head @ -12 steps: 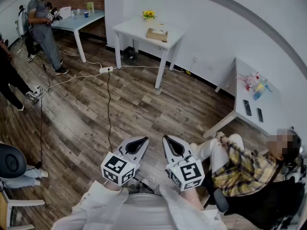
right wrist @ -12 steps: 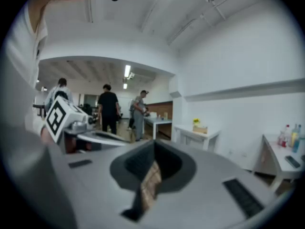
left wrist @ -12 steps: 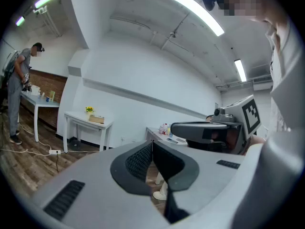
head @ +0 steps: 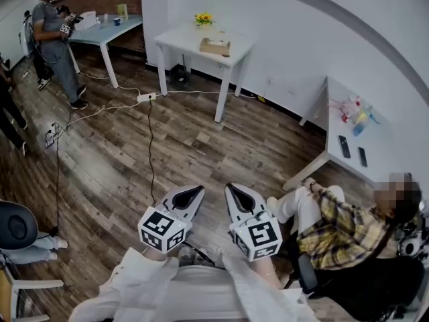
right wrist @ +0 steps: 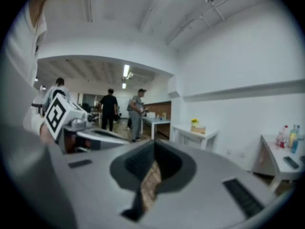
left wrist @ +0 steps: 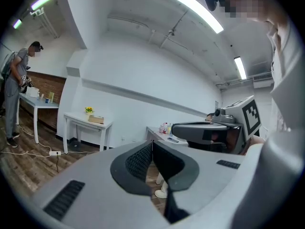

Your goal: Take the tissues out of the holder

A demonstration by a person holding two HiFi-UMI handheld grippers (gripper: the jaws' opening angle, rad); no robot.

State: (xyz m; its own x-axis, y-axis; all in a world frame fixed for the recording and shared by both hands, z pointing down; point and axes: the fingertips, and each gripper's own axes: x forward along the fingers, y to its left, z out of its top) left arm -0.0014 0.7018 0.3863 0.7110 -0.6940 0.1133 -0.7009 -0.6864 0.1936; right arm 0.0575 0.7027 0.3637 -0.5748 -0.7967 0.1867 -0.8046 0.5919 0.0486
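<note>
The tissue holder (head: pixel 214 45), a light wooden box, sits on a small white table (head: pixel 181 39) against the far wall, next to a pot of yellow flowers (head: pixel 203 19). It also shows small in the left gripper view as the holder (left wrist: pixel 96 119) and in the right gripper view as the holder (right wrist: pixel 198 129). My left gripper (head: pixel 191 192) and right gripper (head: pixel 236 190) hang side by side close to my body, far from that table. Both are shut with nothing between the jaws, as seen at the left gripper (left wrist: pixel 151 144) and the right gripper (right wrist: pixel 153 147).
A power strip (head: pixel 146 97) and cables trail across the wooden floor between me and the table. A seated person in a plaid shirt (head: pixel 335 227) is close on my right. A white desk (head: pixel 348 113) with bottles stands at right. A person (head: pixel 53 39) stands back left.
The view has shifted slightly and the standing person at the back left has moved a little. Both grippers stay shut and side by side.
</note>
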